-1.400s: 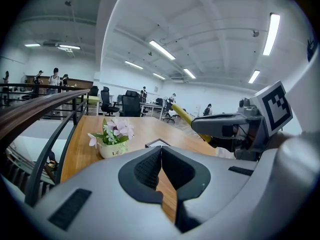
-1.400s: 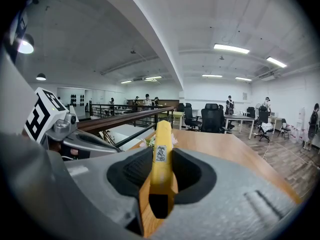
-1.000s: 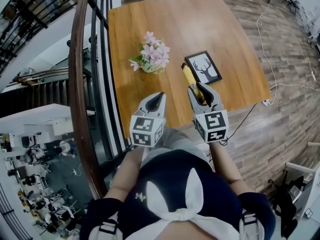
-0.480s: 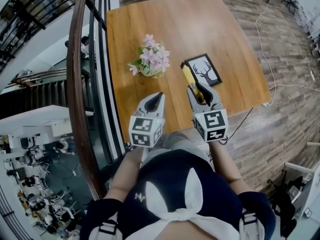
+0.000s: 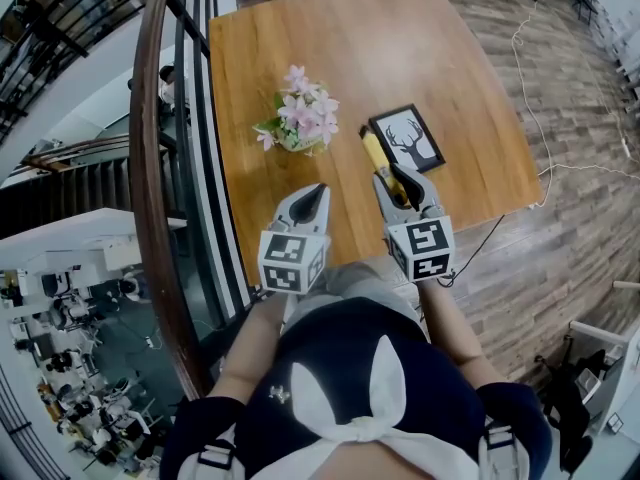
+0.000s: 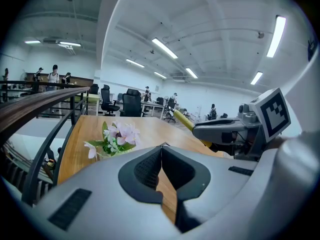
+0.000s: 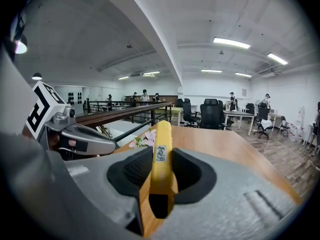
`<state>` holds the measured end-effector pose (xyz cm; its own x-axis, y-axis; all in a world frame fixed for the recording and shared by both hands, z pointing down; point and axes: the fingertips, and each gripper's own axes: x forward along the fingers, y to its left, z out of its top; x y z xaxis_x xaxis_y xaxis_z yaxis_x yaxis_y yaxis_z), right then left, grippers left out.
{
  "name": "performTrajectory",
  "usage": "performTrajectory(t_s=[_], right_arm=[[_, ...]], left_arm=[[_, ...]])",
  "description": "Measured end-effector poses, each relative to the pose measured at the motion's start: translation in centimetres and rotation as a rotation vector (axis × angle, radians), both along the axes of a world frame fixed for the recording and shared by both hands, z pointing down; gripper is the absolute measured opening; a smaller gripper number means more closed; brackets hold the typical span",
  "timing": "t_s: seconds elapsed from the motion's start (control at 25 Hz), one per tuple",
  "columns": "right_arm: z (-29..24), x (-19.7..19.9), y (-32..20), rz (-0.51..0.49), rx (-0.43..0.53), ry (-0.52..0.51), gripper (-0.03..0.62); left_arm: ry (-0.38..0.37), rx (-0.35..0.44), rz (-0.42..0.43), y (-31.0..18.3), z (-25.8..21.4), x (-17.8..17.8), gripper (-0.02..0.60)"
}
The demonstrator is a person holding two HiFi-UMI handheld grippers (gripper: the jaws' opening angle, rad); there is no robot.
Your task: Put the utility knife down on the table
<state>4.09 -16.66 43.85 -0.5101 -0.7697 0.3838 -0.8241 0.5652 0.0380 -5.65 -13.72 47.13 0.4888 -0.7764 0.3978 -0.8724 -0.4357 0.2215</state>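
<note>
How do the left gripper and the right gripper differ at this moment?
The left gripper has its jaws shut together with nothing between them; the right gripper has its jaws shut on the yellow utility knife. The left gripper's jaws taper to one point, while the right gripper's stand apart around the knife, which sticks out ahead. Both are grey, carry a marker cube and point forward over the table's near edge.
</note>
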Motion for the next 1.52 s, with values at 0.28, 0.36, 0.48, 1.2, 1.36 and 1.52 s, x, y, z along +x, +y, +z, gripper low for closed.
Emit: performTrajectory(t_s=[0.28, 0.36, 0.48, 1.2, 1.36, 1.52], right_arm=[[1.2, -0.1, 0.0, -0.002, -0.030, 0.011, 0.123], [1.5, -0.2, -0.1, -0.003, -0.037, 0.012, 0.123], [2.1, -0.3, -0.1, -0.002, -0.047, 0.016, 0.123], [5.1, -0.9, 0.4, -0.010, -0.106, 0.042, 0.123], [6.0, -1.0, 0.5, -0.017, -0.122, 0.056, 0.123], [6.8, -1.0, 0.5, -0.019, -0.139, 0.063, 0.123]], left_arm=[[0.000, -0.011, 0.000, -0.1, 0.3, -0.2, 0.018], [-0.001, -0.016, 0.000, -0.2, 0.5, -0.3, 0.018], [0.000, -0.021, 0.001, -0.3, 0.7, -0.5, 0.018], [-0.004, -0.043, 0.018, -0.2, 1.7, -0.9, 0.018], [-0.009, -0.047, 0.018, -0.3, 1.8, -0.9, 0.018], [-0.008, -0.053, 0.017, -0.4, 2.1, -1.0, 0.018]])
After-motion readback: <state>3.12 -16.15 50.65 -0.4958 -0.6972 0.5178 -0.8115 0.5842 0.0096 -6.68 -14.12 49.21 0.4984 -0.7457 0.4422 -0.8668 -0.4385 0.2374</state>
